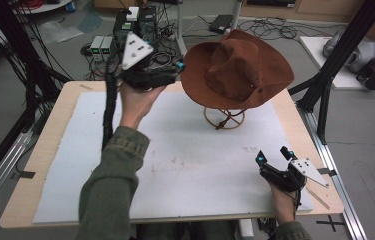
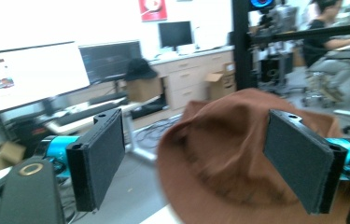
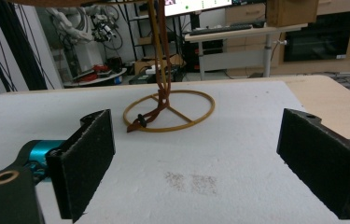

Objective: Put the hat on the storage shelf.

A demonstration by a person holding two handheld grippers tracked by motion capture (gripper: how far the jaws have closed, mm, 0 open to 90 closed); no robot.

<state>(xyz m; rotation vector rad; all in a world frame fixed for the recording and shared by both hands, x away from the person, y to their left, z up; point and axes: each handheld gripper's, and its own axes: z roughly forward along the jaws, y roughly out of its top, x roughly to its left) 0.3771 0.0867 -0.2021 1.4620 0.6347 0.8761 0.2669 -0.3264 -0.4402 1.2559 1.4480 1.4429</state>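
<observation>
The brown hat [image 1: 237, 67] sits on a wire stand [image 1: 224, 118] at the far middle of the desk [image 1: 45, 150], tilted, its crown facing the person and its long axis running left to right. The left tool [image 1: 177, 67] hovers just beside the brim, jaws wide, holding nothing. The right tool [image 1: 271, 156] rests near the desk's right edge, jaws wide and empty.

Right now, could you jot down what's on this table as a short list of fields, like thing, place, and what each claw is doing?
hat: brown brimmed hat, perched tilted on a stand
stand: wooden hoop base on the white mat, far side
chin strap: hangs down to the hoop base
left gripper: raised beside the hat's brim, jaws open, holding nothing
right gripper: low over the mat's near right part, jaws open, holding nothing
</observation>
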